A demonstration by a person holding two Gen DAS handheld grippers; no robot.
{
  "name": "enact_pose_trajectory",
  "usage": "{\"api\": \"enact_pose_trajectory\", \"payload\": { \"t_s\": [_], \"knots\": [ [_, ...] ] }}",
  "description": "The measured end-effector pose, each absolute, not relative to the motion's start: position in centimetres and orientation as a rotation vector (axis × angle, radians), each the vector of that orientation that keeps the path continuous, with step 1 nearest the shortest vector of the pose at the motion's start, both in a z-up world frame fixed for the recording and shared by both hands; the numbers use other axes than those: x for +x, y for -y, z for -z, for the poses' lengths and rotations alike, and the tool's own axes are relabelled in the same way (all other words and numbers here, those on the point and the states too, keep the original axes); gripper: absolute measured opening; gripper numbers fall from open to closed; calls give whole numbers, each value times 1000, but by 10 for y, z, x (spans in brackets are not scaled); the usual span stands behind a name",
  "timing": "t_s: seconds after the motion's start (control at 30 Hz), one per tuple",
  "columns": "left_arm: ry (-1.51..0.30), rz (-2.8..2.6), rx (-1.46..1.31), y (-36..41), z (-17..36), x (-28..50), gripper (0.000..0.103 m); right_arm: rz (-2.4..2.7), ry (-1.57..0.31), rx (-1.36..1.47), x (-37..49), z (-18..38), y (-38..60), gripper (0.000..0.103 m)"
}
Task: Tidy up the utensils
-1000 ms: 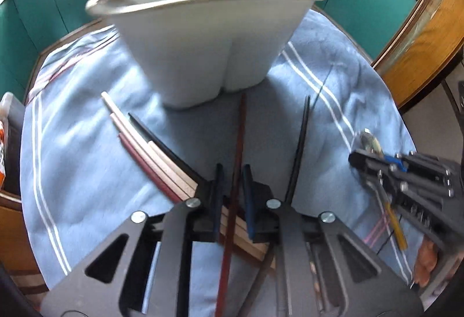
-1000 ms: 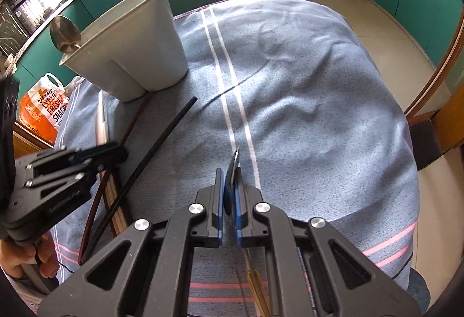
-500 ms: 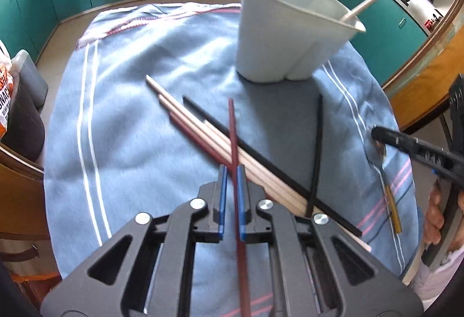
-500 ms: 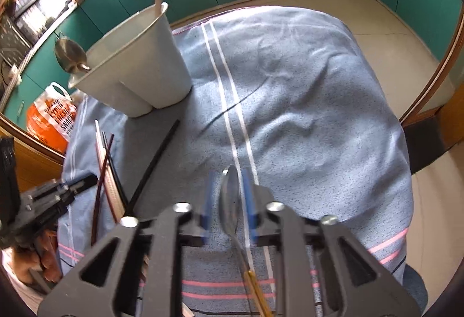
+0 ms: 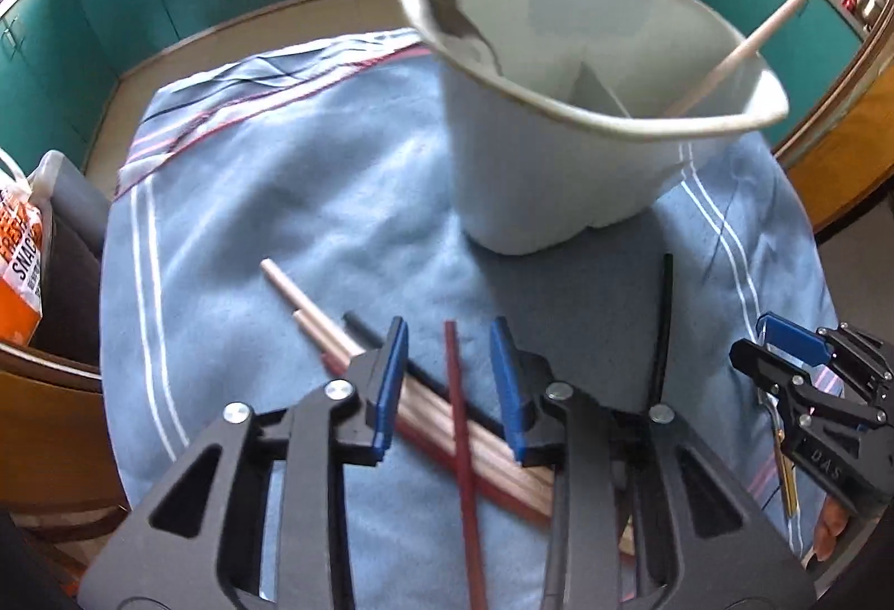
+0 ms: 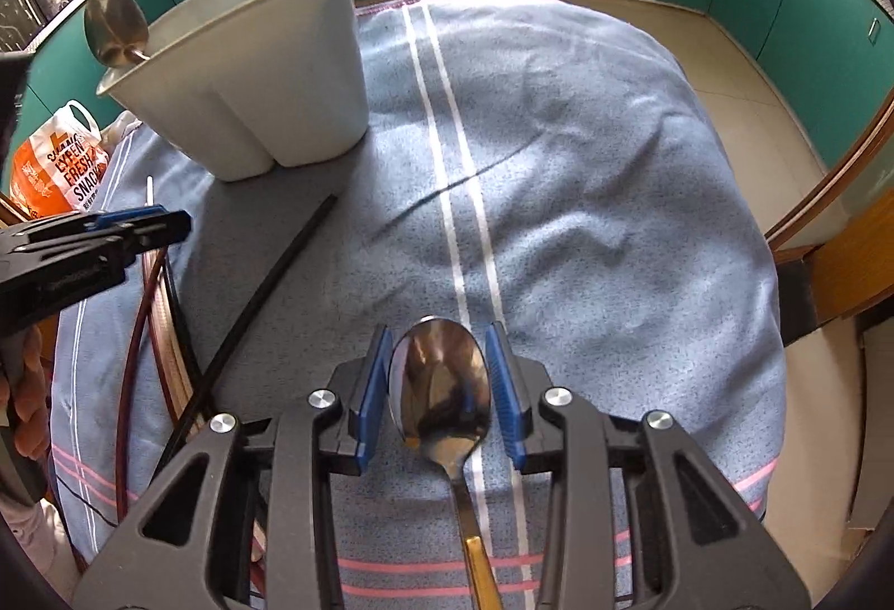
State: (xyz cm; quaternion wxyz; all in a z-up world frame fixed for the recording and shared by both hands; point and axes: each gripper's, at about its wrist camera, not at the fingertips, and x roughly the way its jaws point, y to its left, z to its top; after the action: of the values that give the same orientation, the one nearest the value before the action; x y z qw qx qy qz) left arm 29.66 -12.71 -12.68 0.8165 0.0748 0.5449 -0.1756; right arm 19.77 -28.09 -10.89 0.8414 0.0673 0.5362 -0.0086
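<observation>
My left gripper (image 5: 450, 375) is open, its jaws either side of a dark red chopstick (image 5: 462, 448) that rests across a pile of pale, red and black chopsticks (image 5: 313, 311) on the blue cloth. My right gripper (image 6: 438, 381) is also open, and a gold-handled metal spoon (image 6: 441, 386) lies flat on the cloth between its fingers. The white divided holder (image 5: 559, 174) stands beyond, holding a spoon (image 5: 447, 1) and a pale chopstick (image 5: 754, 40). A lone black chopstick (image 6: 268, 286) lies between the two grippers.
The blue striped cloth (image 6: 586, 196) covers the round table. An orange snack bag (image 6: 56, 163) sits off the table's left side. Teal cabinets ring the room. A person's fingers (image 6: 28, 403) show at the left gripper's handle.
Both grippers have opened. The left one has let go of the dark red chopstick, which now lies on the pile. The right one has released the spoon, now flat on the cloth.
</observation>
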Motion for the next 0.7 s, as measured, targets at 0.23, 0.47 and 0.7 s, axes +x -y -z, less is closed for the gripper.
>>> {"api": "enact_pose_trajectory", "payload": {
  "t_s": [0.23, 0.47, 0.7],
  "knots": [
    [-1123, 397, 68, 114, 120, 297, 5, -30, -1095, 199, 193, 97, 284, 33],
    [-976, 411, -40, 78, 62, 273, 5, -102, -958, 305, 172, 39, 294, 34],
    [-786, 378, -105, 48, -6, 241, 5, -138, -799, 314, 150, -19, 289, 33]
  ]
}}
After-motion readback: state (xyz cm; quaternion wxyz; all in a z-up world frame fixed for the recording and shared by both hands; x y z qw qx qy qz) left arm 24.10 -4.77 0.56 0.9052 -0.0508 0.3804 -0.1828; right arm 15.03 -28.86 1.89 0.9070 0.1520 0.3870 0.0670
